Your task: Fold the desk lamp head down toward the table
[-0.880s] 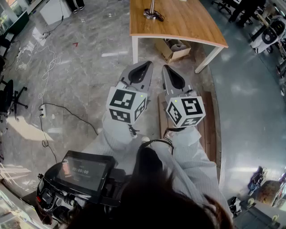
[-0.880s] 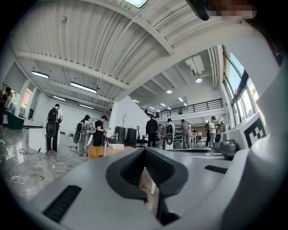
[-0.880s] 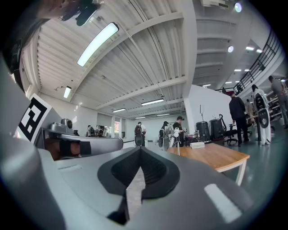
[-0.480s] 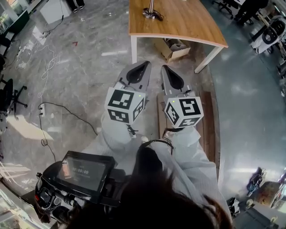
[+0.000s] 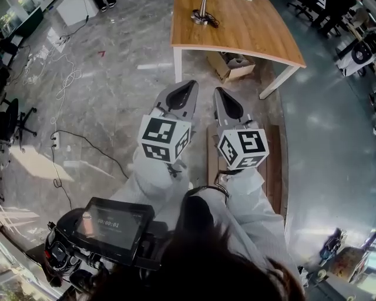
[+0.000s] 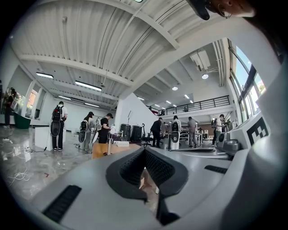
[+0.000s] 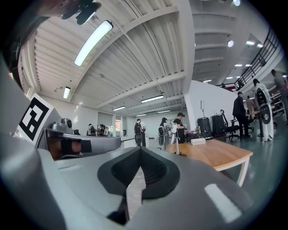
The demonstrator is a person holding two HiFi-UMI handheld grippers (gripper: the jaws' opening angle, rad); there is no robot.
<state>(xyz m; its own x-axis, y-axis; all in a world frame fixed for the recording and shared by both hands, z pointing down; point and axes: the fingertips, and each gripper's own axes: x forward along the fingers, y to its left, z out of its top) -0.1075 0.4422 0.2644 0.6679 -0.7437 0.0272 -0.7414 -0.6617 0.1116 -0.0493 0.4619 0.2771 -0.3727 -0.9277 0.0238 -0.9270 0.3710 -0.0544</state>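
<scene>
The desk lamp (image 5: pixel 201 13) stands on the wooden table (image 5: pixel 247 32) at the top of the head view; only its base, pole foot and cord show there. It appears as a thin upright pole (image 7: pixel 177 143) in the right gripper view and as a small pole (image 6: pixel 109 143) in the left gripper view. My left gripper (image 5: pixel 185 88) and right gripper (image 5: pixel 224 95) are held side by side over the floor, well short of the table. Both are shut with nothing between the jaws, as the left gripper (image 6: pixel 145 174) and right gripper (image 7: pixel 138 175) show in their own views.
A cardboard box (image 5: pixel 232 63) sits under the table. Cables (image 5: pixel 61 82) and a power strip (image 5: pixel 56 141) lie on the floor at left. A low wooden bench (image 5: pixel 273 170) runs below my right gripper. Several people (image 6: pixel 58 126) stand in the hall behind.
Both grippers stay side by side and shut. Only the head view has shifted slightly.
</scene>
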